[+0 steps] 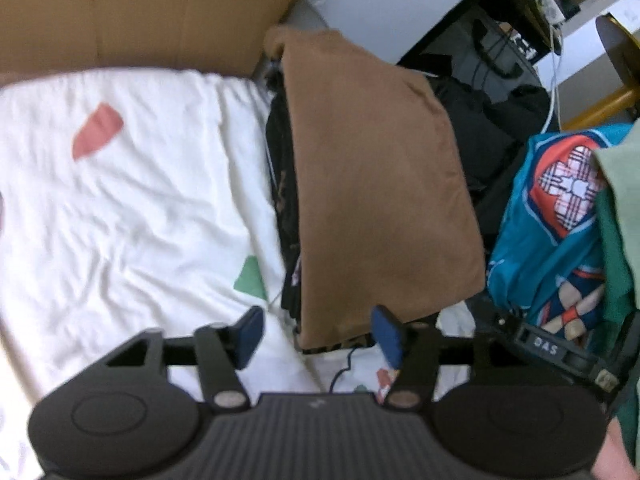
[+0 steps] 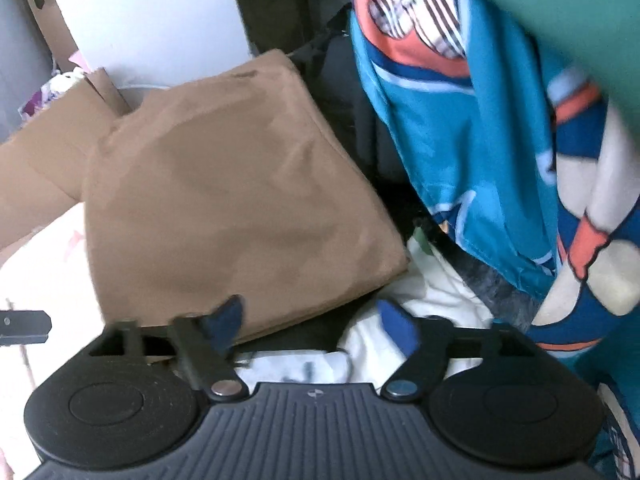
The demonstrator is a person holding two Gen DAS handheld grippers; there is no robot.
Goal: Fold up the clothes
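Jaws of our left hand-held gripper [image 1: 318, 336] and right hand-held gripper [image 2: 312, 326] stand wide and empty, just short of the folded brown garment [image 1: 376, 184], which lies on a dark stack of clothes [image 1: 286, 184] beside the white sheet [image 1: 132, 208]. Beyond, the teal patterned garment [image 2: 480, 140] hangs; we judge it comes next, gripped at two corners and spread flat.

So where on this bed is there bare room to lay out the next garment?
Free: the white sheet left of the folded brown garment, bordered at the far end by cardboard. Crowded: the brown piece tops a dark stack; to its right, dark clothes and the teal patterned fabric fill the space.
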